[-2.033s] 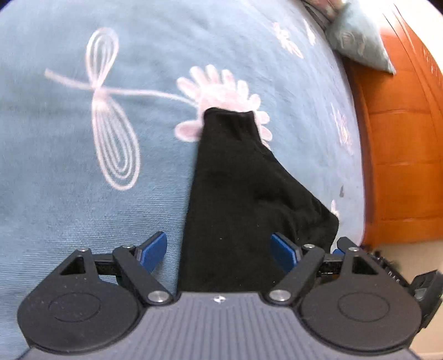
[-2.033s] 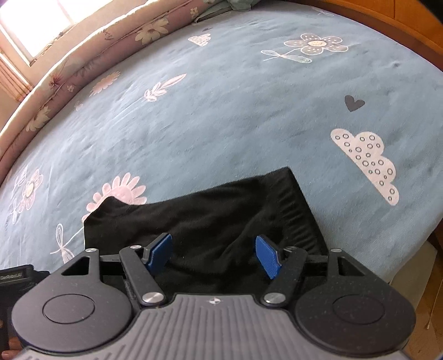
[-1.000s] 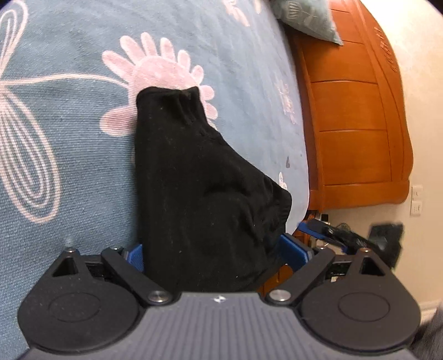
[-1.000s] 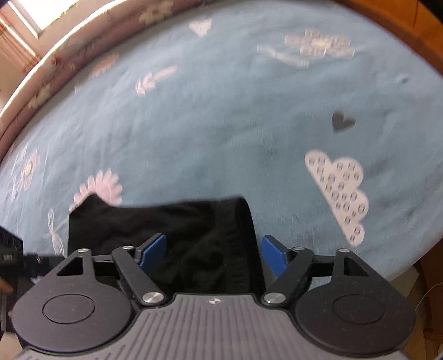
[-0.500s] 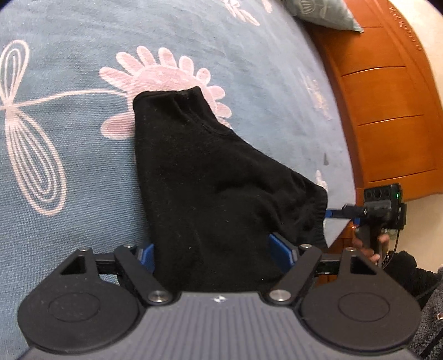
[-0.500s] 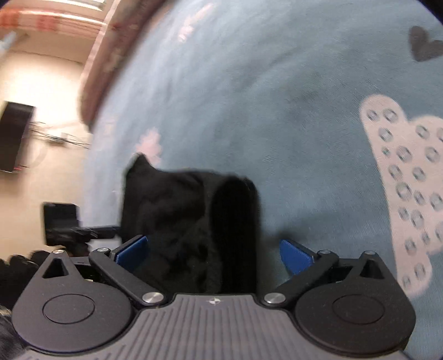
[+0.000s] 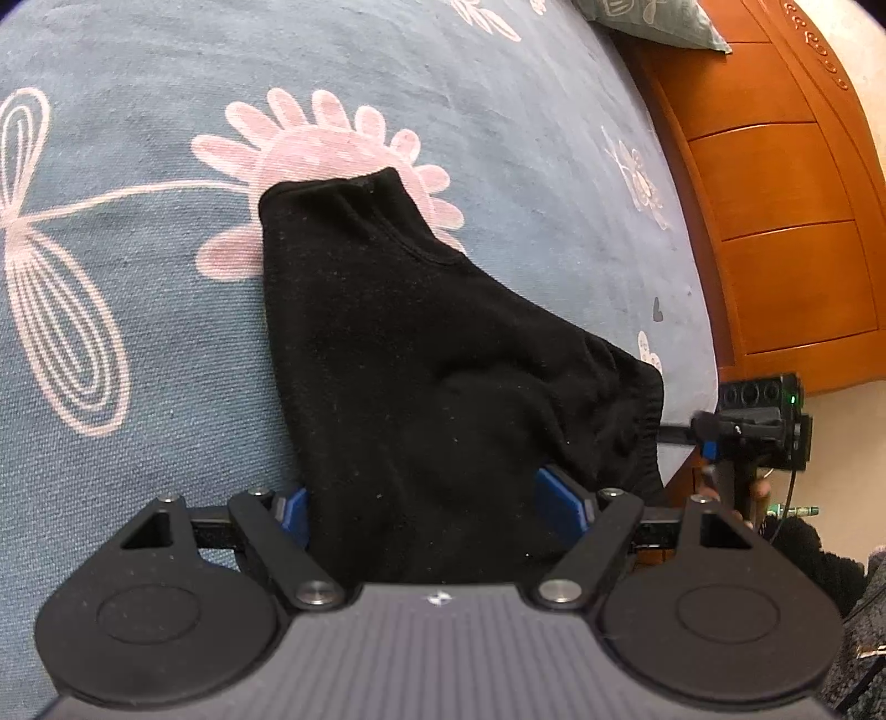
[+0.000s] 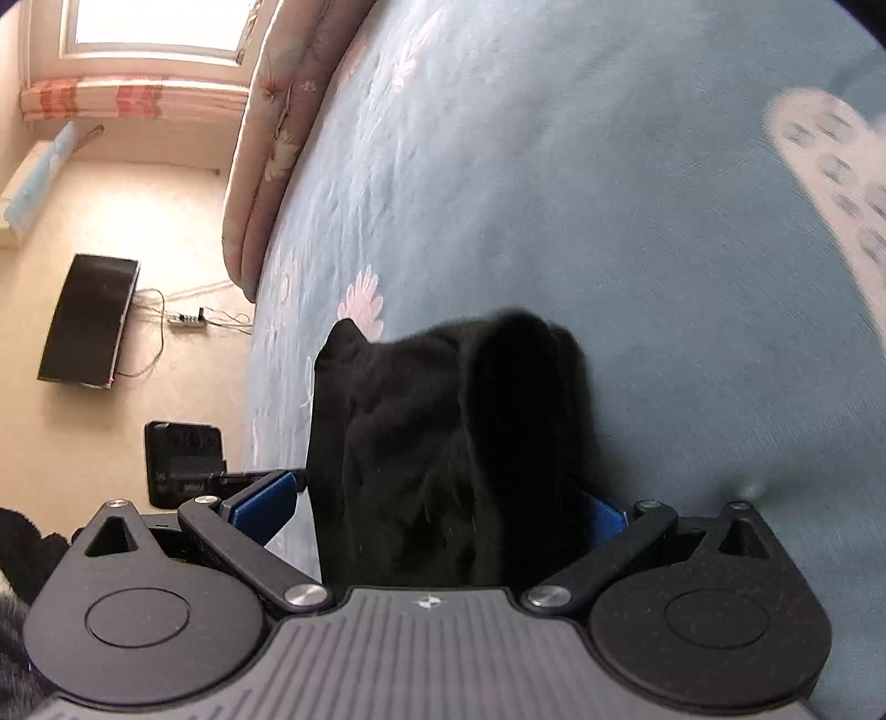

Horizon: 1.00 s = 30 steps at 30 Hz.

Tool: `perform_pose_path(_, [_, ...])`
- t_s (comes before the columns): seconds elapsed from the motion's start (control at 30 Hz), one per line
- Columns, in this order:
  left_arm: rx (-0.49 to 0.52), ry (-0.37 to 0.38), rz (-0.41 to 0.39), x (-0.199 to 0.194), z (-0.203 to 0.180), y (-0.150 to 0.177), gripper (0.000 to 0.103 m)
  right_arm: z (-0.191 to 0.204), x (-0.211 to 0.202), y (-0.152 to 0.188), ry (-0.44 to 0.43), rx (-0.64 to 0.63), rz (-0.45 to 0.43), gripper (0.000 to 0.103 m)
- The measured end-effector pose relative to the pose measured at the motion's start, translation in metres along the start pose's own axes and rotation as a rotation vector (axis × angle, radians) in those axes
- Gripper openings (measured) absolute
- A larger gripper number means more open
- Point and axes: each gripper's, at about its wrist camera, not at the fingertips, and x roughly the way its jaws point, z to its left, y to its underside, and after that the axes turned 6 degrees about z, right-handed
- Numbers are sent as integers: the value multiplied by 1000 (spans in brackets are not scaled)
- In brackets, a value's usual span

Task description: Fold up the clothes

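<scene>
Blue flowered bedspread [image 7: 138, 343] carries the black garment [image 7: 421, 354], lying bunched and not yet a neat fold. Left gripper [image 7: 437, 509] straddles its near end, jaws closing around the cloth. Right gripper [image 8: 443, 507] straddles the other end, spread wide, not pinching. Folding looks barely begun.

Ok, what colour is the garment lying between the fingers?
Plain black garment, no pattern, on the blue bedspread; clearest in the left wrist view.

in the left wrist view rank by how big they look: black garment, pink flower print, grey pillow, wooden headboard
1. black garment, though nearest the camera
2. wooden headboard
3. pink flower print, partly hidden under the garment
4. grey pillow, far away and cut off by the frame
</scene>
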Motion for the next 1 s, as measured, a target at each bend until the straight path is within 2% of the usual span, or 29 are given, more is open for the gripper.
perform_pose_path(0.1, [-21,11,1,-1,6,-2,65,12,10,-10,56,-76,39,102])
perform_pose_path(0.17, [-36,9,-5,-3,10,-1,58,13,7,-10,82,-98,52,91])
perform_pose_path(0.23, [-48,0,-12,-4,13,1,49,2,-2,-11,72,-45,41,72])
perform_pose_path(0.27, [-45,-8,-9,-4,12,0,47,-5,-5,-11,61,-16,39,70])
perform_pose_path(0.33, [-39,-24,-4,-4,10,-1,47,-6,-7,-11,74,-8,44,69])
perform_pose_path(0.47, [-34,-46,15,-3,6,-6,47,16,0,-6,182,-90,50,70])
perform_pose_path(0.53, [-35,-57,18,-3,4,-6,45,18,0,-2,191,-102,30,71])
perform_pose_path(0.57, [-38,-66,19,-2,3,-7,40,18,0,-1,198,-91,28,69])
perform_pose_path(0.67, [-52,-112,20,-2,-1,-7,33,20,-1,-5,279,-33,45,47])
perform_pose_path(0.7, [-52,-133,20,-2,-3,-7,24,22,-1,-7,314,-25,52,36])
perform_pose_path(0.73, [-50,-165,21,-1,-5,-7,19,24,0,-6,343,-25,54,31])
perform_pose_path(0.77, [-48,-195,22,-1,-8,-6,15,24,0,-5,363,-25,53,30])
perform_pose_path(1.0, [-18,-308,3,-2,-36,-2,9,42,-1,6,459,-14,14,26])
